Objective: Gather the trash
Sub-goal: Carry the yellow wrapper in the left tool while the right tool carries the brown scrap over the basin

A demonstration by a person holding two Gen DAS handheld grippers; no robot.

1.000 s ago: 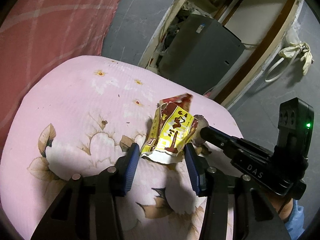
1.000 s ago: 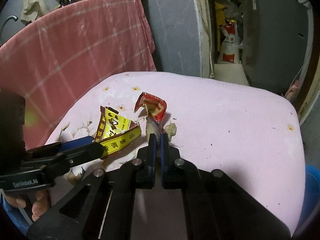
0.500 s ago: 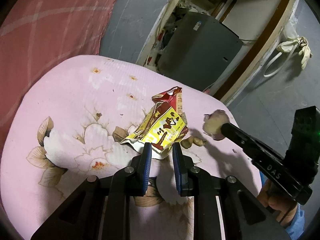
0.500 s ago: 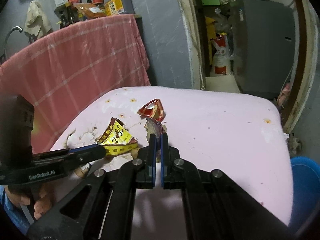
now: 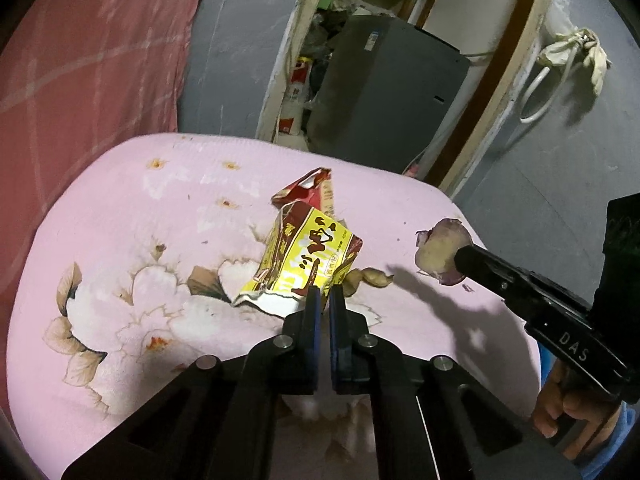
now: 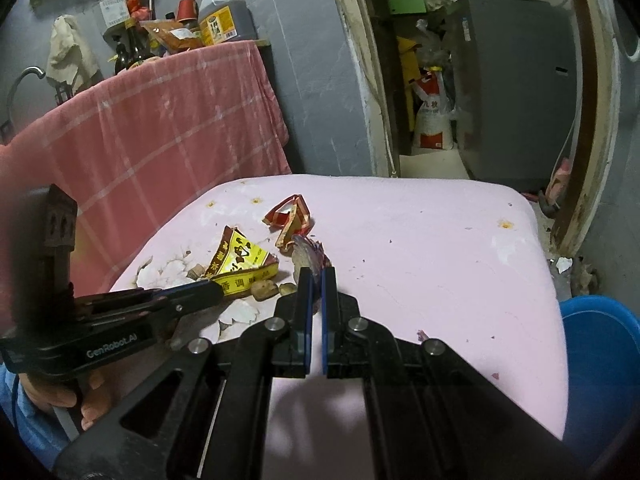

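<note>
Each camera sits just behind its own gripper and looks forward and down. Both look across the pink table (image 5: 120,208) (image 6: 440,240) toward the doorway. Both see the yellow wrapper (image 5: 308,260) (image 6: 240,260) up close.

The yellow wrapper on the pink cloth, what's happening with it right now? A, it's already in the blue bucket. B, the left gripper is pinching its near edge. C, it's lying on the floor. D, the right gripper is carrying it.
B: the left gripper is closed on the near edge of the yellow wrapper, while the right gripper holds a peel scrap instead.
</note>
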